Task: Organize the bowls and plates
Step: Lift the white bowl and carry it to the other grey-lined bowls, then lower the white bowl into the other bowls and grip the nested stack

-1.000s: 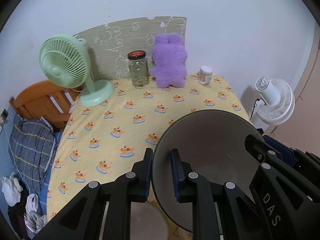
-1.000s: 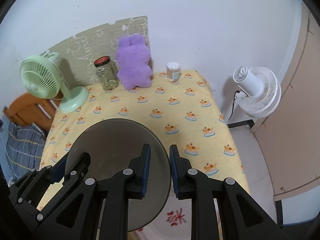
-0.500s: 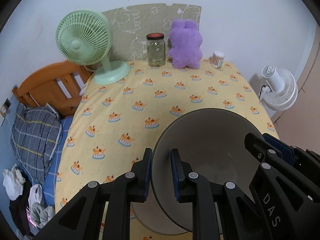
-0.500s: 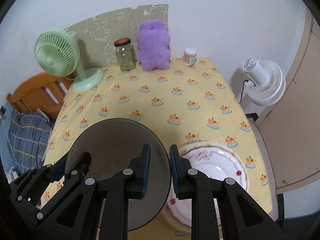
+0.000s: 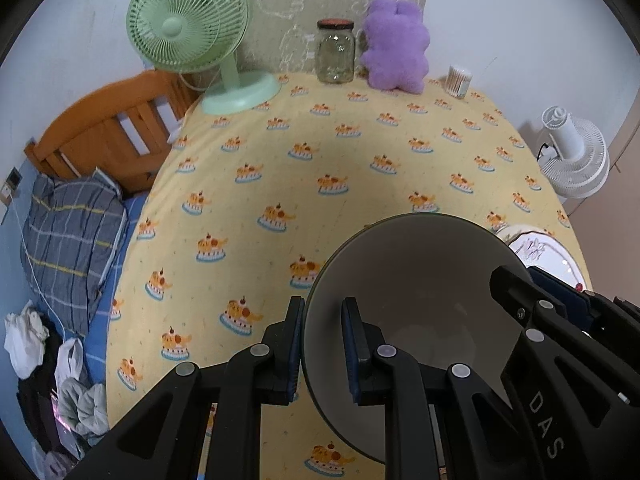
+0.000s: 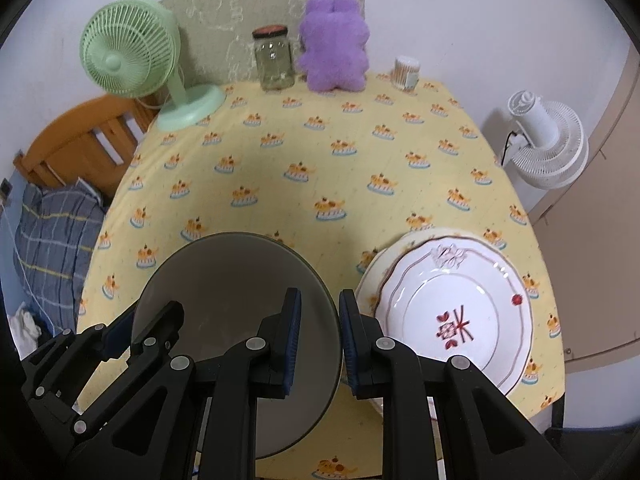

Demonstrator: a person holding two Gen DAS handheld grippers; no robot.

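The desk, under a yellow cloth printed with small cakes, carries a green fan, a purple plush toy, a glass jar and a small cup along its far edge, and a white patterned plate stacked on another plate near its near right corner. A grey bowl hangs above the near edge, just left of the plates, carried by both claws. The left claw is clenched on the bowl's left rim, one pad inside and one outside; the right claw grips the right rim the same way. To set it down well, I judge both hands should lower together, keeping the bowl level and clear of the plates' edge, and release only once the base rests.
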